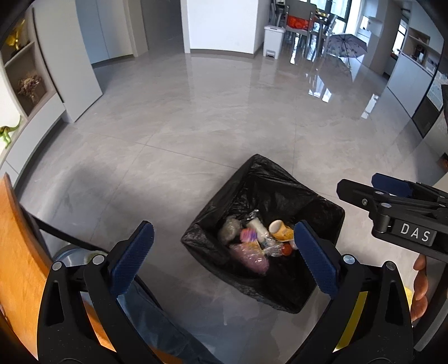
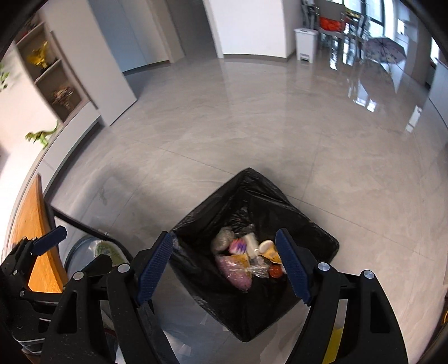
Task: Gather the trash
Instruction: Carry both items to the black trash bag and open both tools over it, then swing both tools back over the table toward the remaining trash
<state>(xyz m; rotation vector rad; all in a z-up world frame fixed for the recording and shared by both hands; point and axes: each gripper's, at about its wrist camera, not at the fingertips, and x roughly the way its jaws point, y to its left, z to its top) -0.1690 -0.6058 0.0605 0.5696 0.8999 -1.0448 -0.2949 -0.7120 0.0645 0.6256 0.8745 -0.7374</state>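
Trash [image 1: 259, 243] lies in the black-lined bin [image 1: 322, 291] on the grey floor [image 1: 196, 126], at six o'clock below both my tongs; a yellow cup [image 1: 280, 228], a white bottle [image 1: 259, 228] and pink wraps [image 1: 252, 259] show among it; my left tongs [image 1: 222, 257] gape wide, grasping nothing; my right tongs [image 2: 224, 264] are opening, nothing between them but the bin far below; a wooden tabletop [image 1: 16, 252] sits at nine o'clock; a white pedal bin [image 1: 273, 40] stands at twelve.

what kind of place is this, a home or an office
Most likely a home, in an open living and dining area: a glossy grey tiled floor, a dining table with grey chairs by the window, and an open floral umbrella drying on the floor.
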